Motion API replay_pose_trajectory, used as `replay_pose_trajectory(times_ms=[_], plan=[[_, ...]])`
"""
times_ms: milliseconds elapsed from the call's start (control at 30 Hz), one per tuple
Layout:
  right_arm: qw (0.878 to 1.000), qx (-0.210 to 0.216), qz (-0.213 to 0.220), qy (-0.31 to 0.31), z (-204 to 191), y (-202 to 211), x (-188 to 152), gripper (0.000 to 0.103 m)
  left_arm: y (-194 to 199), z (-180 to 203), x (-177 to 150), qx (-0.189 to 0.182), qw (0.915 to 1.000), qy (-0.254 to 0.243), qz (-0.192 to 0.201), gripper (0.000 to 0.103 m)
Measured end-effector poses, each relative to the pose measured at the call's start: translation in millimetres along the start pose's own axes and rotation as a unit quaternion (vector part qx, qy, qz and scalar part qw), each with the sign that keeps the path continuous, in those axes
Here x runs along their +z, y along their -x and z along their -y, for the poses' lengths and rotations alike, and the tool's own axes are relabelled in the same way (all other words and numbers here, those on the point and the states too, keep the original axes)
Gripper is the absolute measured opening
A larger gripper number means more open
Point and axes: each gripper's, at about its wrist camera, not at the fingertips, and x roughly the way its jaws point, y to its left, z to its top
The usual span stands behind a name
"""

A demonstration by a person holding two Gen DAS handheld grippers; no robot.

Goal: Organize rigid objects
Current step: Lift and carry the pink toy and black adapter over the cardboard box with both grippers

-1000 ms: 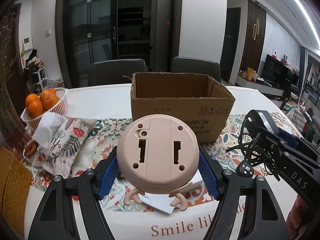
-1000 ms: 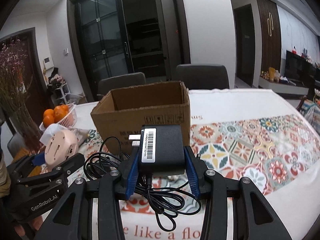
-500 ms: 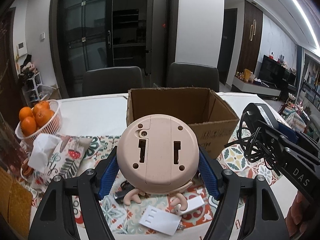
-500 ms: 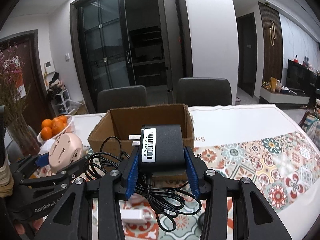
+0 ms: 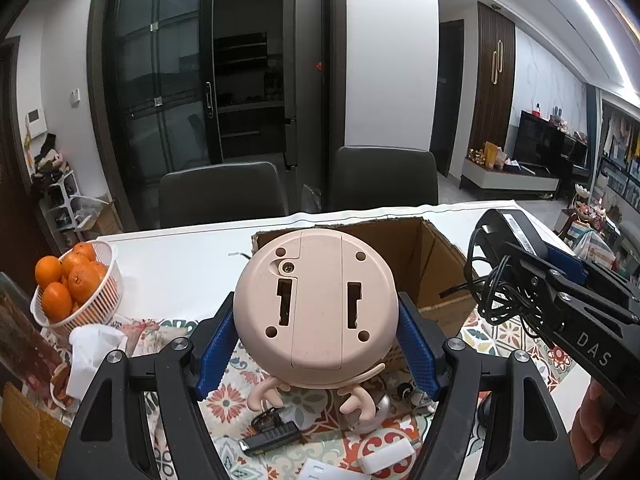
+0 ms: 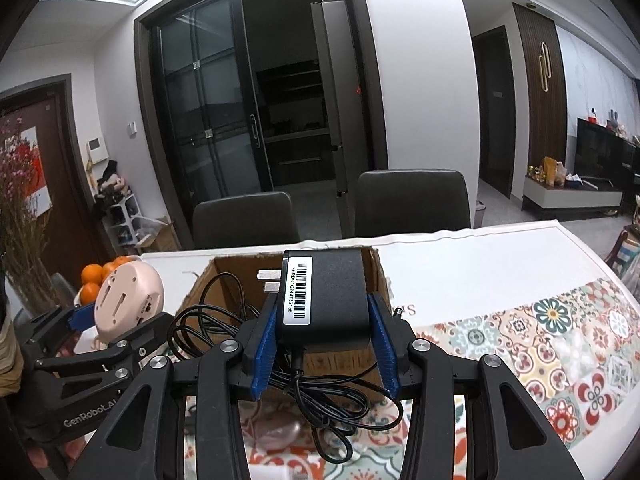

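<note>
Your round pink gadget is blocking most of the left wrist view, covering the near wall and much of the mouth of the cardboard box, so you are not seeing whether anything is lying inside it. From the right wrist view the black power adapter is doing the same, hiding the middle of the box; only a bare strip of inner wall is showing there.

Your left gripper is clamping the pink gadget by its sides between the blue pads, its flat back with two slots facing the camera and its small antler-like feet hanging below. You are holding it up above the patterned table runner, in front of the box.

Your right gripper is pinching the adapter between its pads, barcode label up, plug pins pointing left, with the black cord drooping in loose coils beneath. It is sitting in front of the box too.

Under the gadget, small items are lying on the runner: a dark stick-shaped piece and white flat pieces, partly cut off by the gripper arms and hard to identify.

At the left, a white basket is holding oranges.
</note>
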Motion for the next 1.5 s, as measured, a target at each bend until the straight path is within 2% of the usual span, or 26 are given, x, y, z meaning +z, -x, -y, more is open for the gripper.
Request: replay_pose_trajectory(times_ms=[233,467,700,1033,1200,1367,1500], plan=[[1.000,0.004,-0.013,0.005,0.3,-19.9,16.7,0.043,-17.4,-2.8,19.9,-0.002,0.9998,-0.012,-0.016,0.074],[0.999,0.013,-0.047,0.005,2.0,-51.1,29.8,0.043,-49.3,-6.5,32.7,-0.024,0.9972,-0.023,-0.067,0.074],[0.996,0.019,-0.087,0.012,0.5,-84.0,41.8,0.043,-77.4,-6.0,43.3,-0.030,0.9932,-0.036,-0.106,0.074],[0.984,0.039,-0.171,0.028,1.0,-137.0,47.2,0.043,-117.8,4.0,42.8,-0.025,0.9829,-0.067,-0.169,0.074],[0.974,0.061,-0.218,0.013,4.9,-162.8,39.4,0.043,-132.1,13.2,39.5,-0.025,0.9766,-0.093,-0.192,0.074],[0.969,0.063,-0.241,0.005,9.7,-178.0,31.2,0.043,-142.7,21.5,36.3,-0.029,0.9722,-0.103,-0.208,0.074],[0.965,0.064,-0.254,0.004,12.7,-181.8,26.1,0.044,-147.4,21.4,35.6,-0.017,0.9729,-0.099,-0.208,0.076]])
